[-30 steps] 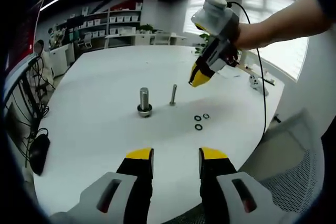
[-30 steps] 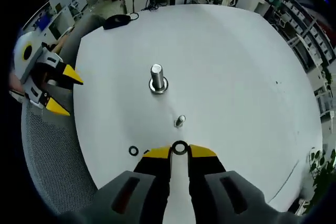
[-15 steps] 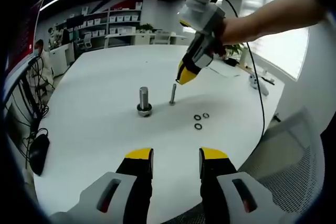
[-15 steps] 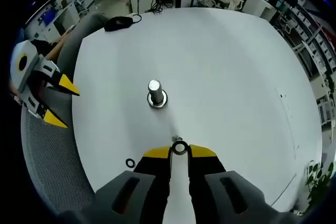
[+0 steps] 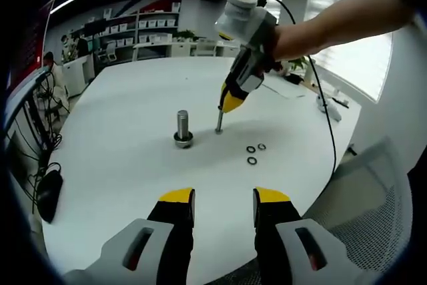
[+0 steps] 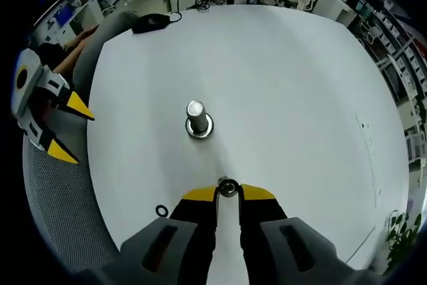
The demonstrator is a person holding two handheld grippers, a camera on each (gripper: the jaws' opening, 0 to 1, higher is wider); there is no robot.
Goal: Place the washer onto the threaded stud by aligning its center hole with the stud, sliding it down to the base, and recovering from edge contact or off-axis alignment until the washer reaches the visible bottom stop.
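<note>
A thin threaded stud stands upright on the white table, to the right of a thick bolt with a washer at its base. My right gripper hangs tip-down just above the stud's top. In the right gripper view its jaws are shut on a small dark washer, which covers the stud's top; whether the stud has entered the hole I cannot tell. The thick bolt stands beyond it. My left gripper is open near the table's front edge, with nothing between its jaws, and shows again at the left.
Three loose washers lie right of the stud, and one loose washer shows near the table edge. A black mouse lies at the far edge. A mesh chair stands by the table. A cable trails from the right gripper.
My right gripper has carried the washer leftward and down, from beside the loose washers to right over the stud's top. The left gripper has held still.
</note>
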